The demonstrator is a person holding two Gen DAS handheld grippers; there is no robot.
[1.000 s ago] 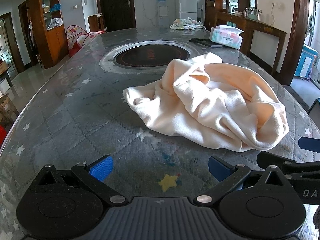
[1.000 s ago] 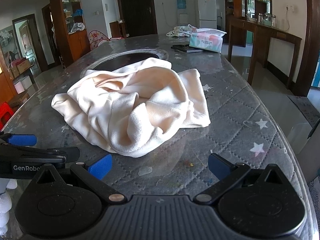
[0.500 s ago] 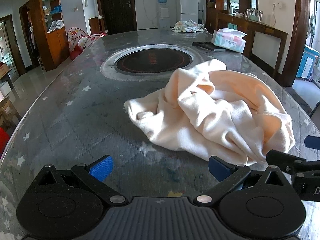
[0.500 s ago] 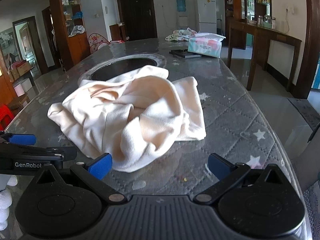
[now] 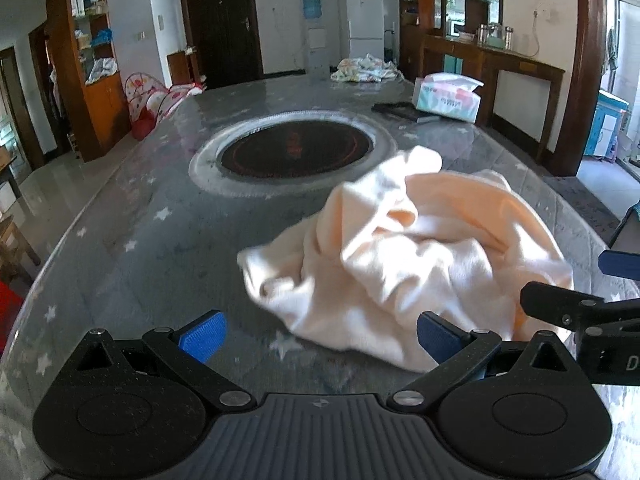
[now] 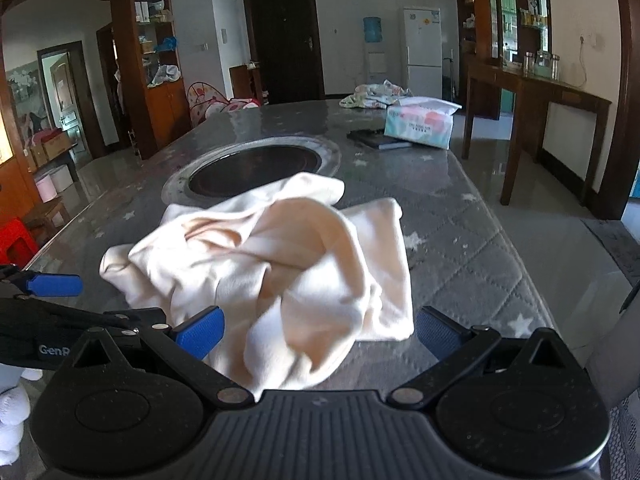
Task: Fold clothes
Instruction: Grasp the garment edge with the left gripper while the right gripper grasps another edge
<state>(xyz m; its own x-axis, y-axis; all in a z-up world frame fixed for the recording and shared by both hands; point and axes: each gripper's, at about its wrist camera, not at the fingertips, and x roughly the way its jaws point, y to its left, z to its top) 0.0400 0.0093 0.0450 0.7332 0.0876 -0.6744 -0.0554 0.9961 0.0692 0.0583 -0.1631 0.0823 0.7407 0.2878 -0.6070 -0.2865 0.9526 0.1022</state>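
A crumpled cream-coloured garment point(image 5: 404, 256) lies in a heap on the grey star-patterned table point(image 5: 132, 264). It also shows in the right wrist view point(image 6: 276, 264). My left gripper point(image 5: 320, 338) is open and empty, its blue pads just short of the heap's near left edge. My right gripper point(image 6: 318, 334) is open, with the near fold of the garment lying between its fingers. Each gripper shows at the edge of the other's view.
A round dark hob point(image 5: 296, 150) is set into the table beyond the garment. A tissue pack point(image 5: 446, 98), a dark flat object point(image 5: 400, 111) and another pile of clothes point(image 5: 366, 70) lie at the far end. The table's right edge point(image 6: 532, 280) drops to the floor.
Both grippers have moved forward toward the garment, which now sits closer and larger in both views. The near fold now lies between my right gripper's fingers. Both stay open.
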